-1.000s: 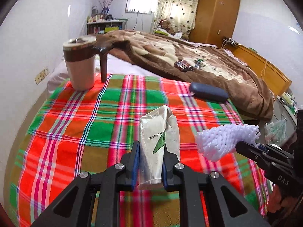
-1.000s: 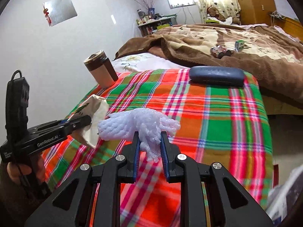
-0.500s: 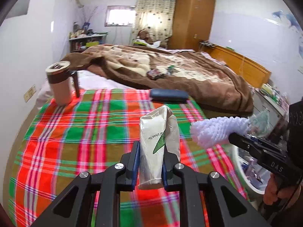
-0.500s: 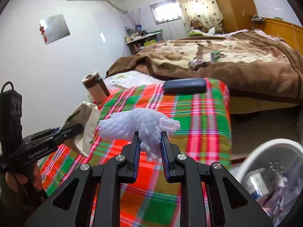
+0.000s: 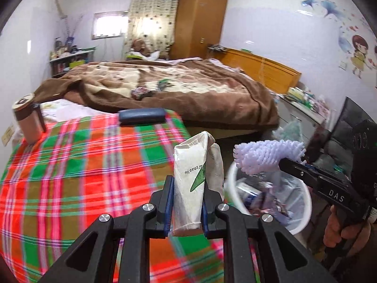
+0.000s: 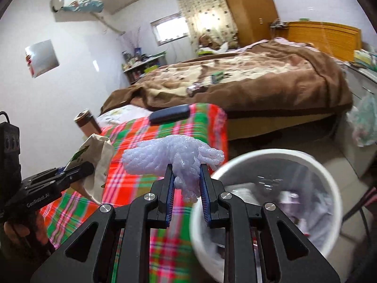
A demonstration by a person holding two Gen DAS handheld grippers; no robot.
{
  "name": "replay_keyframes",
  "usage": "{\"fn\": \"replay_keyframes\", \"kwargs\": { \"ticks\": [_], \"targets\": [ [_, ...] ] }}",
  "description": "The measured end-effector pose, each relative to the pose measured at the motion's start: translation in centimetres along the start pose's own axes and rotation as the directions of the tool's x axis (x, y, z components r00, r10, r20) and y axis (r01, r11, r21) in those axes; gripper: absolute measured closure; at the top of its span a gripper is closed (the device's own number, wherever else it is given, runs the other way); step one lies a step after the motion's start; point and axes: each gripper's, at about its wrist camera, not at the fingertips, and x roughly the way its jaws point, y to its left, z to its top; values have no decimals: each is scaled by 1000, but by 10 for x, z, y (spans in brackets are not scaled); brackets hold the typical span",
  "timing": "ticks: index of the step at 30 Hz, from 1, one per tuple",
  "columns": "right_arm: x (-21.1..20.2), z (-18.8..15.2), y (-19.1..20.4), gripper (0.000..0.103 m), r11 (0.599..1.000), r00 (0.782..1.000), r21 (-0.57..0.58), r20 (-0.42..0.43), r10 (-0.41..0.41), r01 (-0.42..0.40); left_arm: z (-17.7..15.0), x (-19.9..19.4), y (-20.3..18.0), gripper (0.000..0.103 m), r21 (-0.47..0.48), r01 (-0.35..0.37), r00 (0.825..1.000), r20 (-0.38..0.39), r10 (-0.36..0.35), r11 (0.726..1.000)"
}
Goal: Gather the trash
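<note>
Trash: a crumpled white paper bag (image 5: 196, 179) sat clamped upright in the left gripper (image 5: 187, 204); the right gripper (image 6: 186, 194) pinched knobbly lavender foam netting (image 6: 172, 156) above a round white bin's rim (image 6: 264, 153) beside the plaid cloth (image 5: 70, 165).

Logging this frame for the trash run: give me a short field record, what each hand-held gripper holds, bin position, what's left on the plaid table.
left hand-held gripper: shut on paper bag, above plaid table edge
right hand-held gripper: shut on foam net, near bin rim
trash bin: white, lined, on the floor beside table, already holds trash
on the table: mug, dark case
</note>
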Motion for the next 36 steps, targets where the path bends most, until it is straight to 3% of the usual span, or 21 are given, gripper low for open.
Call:
{"fn": "replay_keyframes", "kwargs": {
  "ticks": [7,16,22,24,27,28,36],
  "targets": [
    [-15,-9,-34,82,988,988,30,2,-152,151,-5,28,-54,84,52,95,994,-52,-93,994],
    [-5,-27,-81,80,944,947,99,-98,-304,314,-18,74,-105,83,89,159,979,-142,-145,983],
    [-4,-33,-94,72,938,937,104,-150,-315,332,-28,91,-118,83,96,169,971,-184,-150,981],
    [-6,-36,-96,65,939,937,102,-160,-310,328,-30,93,-118,76,85,170,969,-195,-151,982],
    [-8,-38,-93,47,936,931,85,-163,-325,342,-30,91,-116,58,73,167,970,-189,-150,983],
    [-10,-38,-92,46,935,930,78,-160,-331,347,-30,89,-116,53,74,160,972,-186,-144,984],
    [-25,-40,-81,46,925,924,69,-106,-366,374,-30,66,-115,49,102,114,986,-137,-100,988]
  ]
}}
